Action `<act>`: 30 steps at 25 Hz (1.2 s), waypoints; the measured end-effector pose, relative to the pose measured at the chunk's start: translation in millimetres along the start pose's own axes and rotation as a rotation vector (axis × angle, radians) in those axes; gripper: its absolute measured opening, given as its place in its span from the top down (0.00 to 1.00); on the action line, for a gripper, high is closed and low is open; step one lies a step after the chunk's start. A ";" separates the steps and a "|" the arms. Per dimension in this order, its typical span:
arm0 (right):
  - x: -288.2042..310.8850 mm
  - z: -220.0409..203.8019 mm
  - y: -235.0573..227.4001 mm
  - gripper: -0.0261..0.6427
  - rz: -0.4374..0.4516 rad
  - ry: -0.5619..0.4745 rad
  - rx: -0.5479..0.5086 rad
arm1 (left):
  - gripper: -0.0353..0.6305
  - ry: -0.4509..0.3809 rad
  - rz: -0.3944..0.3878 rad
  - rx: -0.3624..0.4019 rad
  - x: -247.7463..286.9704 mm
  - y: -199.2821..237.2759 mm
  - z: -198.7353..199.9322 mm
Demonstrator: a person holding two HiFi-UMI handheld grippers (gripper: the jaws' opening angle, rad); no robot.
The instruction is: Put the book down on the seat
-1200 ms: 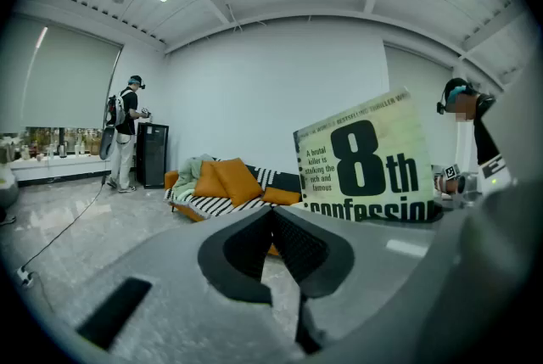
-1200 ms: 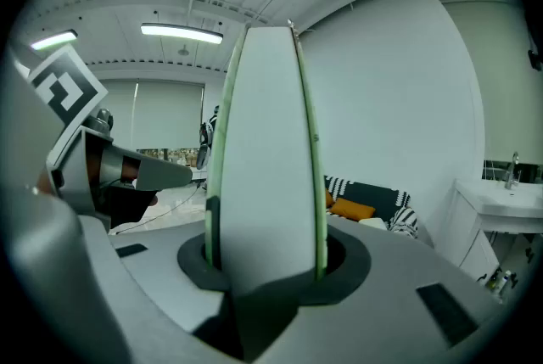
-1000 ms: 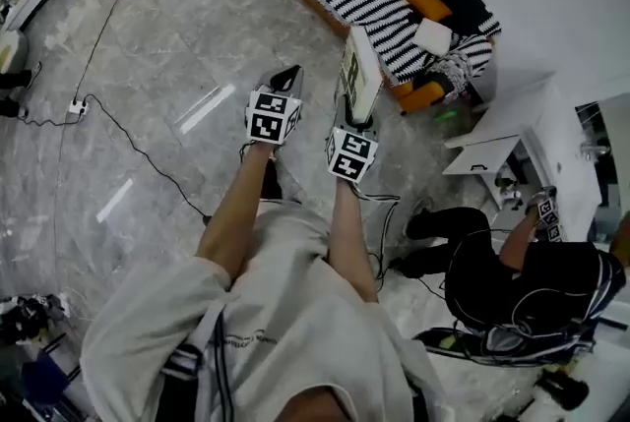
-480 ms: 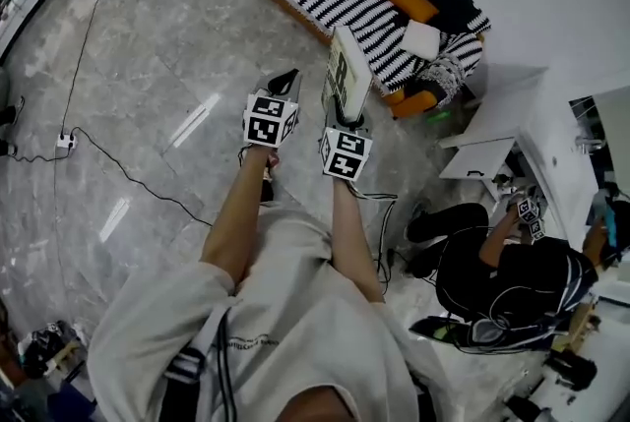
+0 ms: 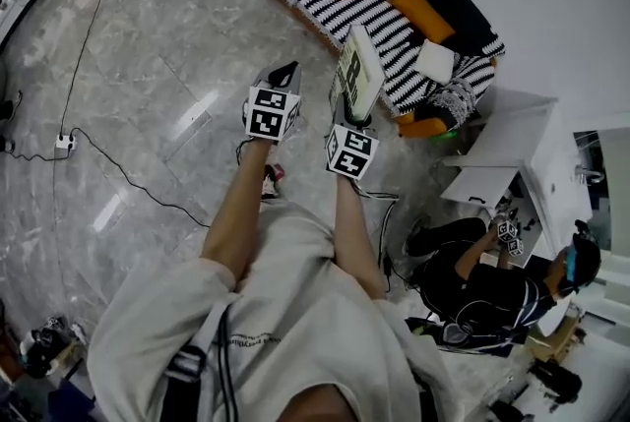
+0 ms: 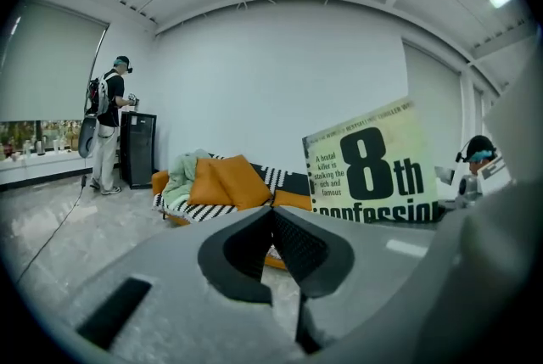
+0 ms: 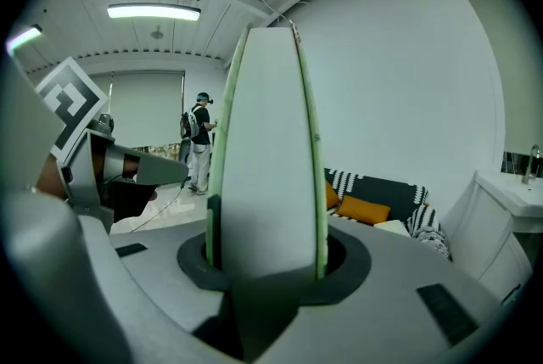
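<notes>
Book (image 5: 356, 76), upright, was clamped at its lower edge by the right gripper's (image 5: 350, 122) fingers, over the floor (image 5: 148, 66) near the striped sofa seat (image 5: 340, 2). It looked stiff and fairly heavy, best held low across its thickness. The left gripper's (image 6: 273, 222) fingers were closed on nothing. Only the left gripper view showed the cover print; the right gripper view showed its narrow edge.
</notes>
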State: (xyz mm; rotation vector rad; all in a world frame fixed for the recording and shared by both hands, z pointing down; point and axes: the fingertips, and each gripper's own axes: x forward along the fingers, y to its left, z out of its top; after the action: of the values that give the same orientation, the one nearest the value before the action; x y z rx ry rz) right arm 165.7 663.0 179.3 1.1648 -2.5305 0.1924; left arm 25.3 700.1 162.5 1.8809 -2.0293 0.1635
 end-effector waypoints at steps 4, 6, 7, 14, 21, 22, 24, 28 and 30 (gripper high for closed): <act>30.8 4.2 17.6 0.73 0.008 0.018 -0.021 | 0.94 0.000 -0.005 -0.033 16.3 30.1 6.4; 41.2 0.1 27.8 0.73 0.015 0.034 -0.031 | 0.94 0.012 -0.011 -0.040 18.8 41.8 1.5; 45.6 -2.8 33.7 0.73 0.019 0.040 -0.028 | 0.94 0.019 -0.009 -0.044 18.7 48.6 -2.3; 67.4 -14.8 56.1 0.73 0.032 0.081 -0.019 | 0.94 0.061 0.012 -0.070 17.0 80.3 -21.7; 80.9 -11.8 50.2 0.73 0.011 0.082 -0.017 | 0.94 0.059 0.003 -0.068 31.4 81.0 -18.8; 84.2 -11.7 49.1 0.73 0.011 0.084 -0.015 | 0.94 0.069 -0.002 -0.053 35.1 80.2 -19.9; 92.9 -13.5 50.4 0.73 0.028 0.094 -0.026 | 0.94 0.094 -0.001 -0.040 41.3 83.8 -24.4; 126.7 -13.5 52.0 0.73 0.070 0.100 -0.038 | 0.94 0.106 0.025 -0.030 56.7 101.9 -20.7; 150.9 -5.3 51.8 0.73 0.084 0.095 -0.027 | 0.94 0.106 0.045 -0.020 68.8 114.8 -11.3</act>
State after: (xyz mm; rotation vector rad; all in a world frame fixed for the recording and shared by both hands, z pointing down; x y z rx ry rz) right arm 37.0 591.2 240.5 1.0151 -2.4924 0.2291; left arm -88.2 651.1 215.1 1.7764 -1.9964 0.2479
